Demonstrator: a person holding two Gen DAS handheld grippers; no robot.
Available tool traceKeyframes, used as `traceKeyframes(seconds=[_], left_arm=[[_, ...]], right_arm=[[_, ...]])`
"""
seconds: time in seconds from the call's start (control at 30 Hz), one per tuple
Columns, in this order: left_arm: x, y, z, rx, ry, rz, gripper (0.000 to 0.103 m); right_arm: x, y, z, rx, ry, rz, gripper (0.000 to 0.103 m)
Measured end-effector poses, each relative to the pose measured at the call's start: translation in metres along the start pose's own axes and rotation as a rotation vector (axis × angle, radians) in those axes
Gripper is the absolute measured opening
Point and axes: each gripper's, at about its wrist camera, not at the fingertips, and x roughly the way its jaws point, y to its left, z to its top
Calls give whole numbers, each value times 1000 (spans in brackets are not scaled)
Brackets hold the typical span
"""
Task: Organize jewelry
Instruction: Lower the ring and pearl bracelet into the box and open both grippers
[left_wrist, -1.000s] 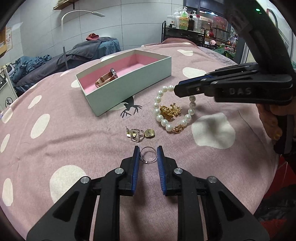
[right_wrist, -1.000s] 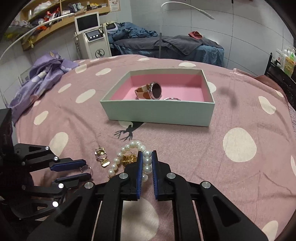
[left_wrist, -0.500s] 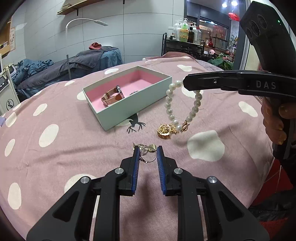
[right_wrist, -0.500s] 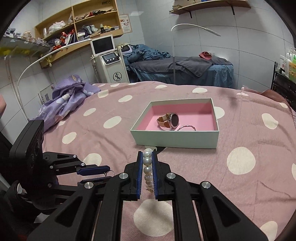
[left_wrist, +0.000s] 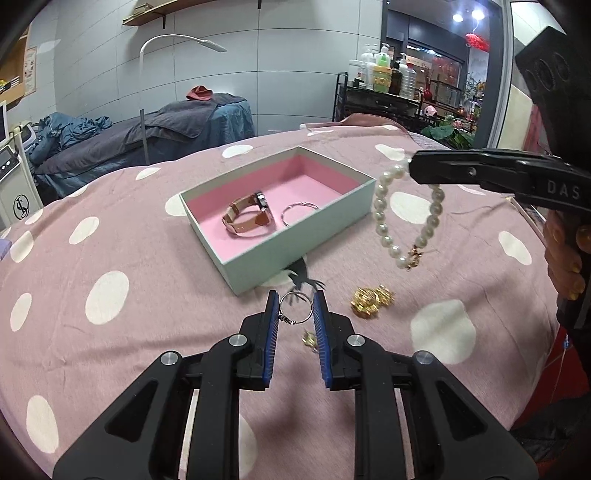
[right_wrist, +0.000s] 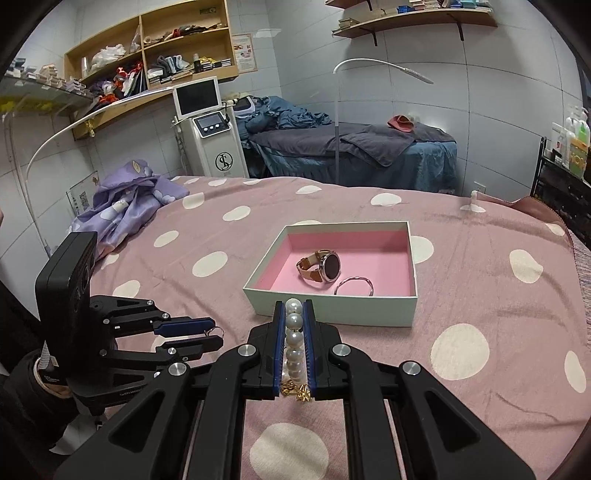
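Note:
My left gripper (left_wrist: 295, 301) is shut on a thin silver ring (left_wrist: 294, 308), held above the pink spotted bedspread in front of the box. My right gripper (right_wrist: 294, 306) is shut on a pearl bracelet (right_wrist: 294, 339), which hangs from its tip (left_wrist: 415, 168) as a loop (left_wrist: 384, 229) with a gold charm at the bottom, to the right of the box. The mint box with pink lining (left_wrist: 306, 243) (right_wrist: 332, 308) holds a tan-strap watch (left_wrist: 247, 216) (right_wrist: 319, 266) and a silver bangle (left_wrist: 297, 212) (right_wrist: 354, 286). Gold pieces (left_wrist: 371, 301) lie on the bedspread below the bracelet.
A small gold piece (left_wrist: 309, 339) lies between my left fingers' bases on the cover. A purple garment (right_wrist: 125, 206) sits at the bed's far left. A person's hand (left_wrist: 565, 254) holds the right gripper. Beyond the bed stand a machine (right_wrist: 210, 144), another bed and a shelf rack.
Both grippers rose from the bedspread. The ring came up in the left jaws and the pearl bracelet lifted clear in the right, leaving the gold pieces lying below. The box now looks closer.

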Motion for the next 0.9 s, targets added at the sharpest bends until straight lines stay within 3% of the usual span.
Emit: traceKeyframes(seconds=[0.23, 0.47, 0.6, 0.9], left_arm=[[15, 17, 38, 1, -13, 40, 19], [46, 26, 76, -9, 22, 22, 19], [65, 24, 83, 0, 64, 19, 19], [100, 25, 82, -24, 135, 7, 19]], right_arm=[[19, -6, 20, -2, -13, -29, 9], [42, -20, 46, 57, -34, -57, 9], [60, -29, 53, 68, -22, -105, 9], [95, -45, 47, 149, 63, -106, 9]])
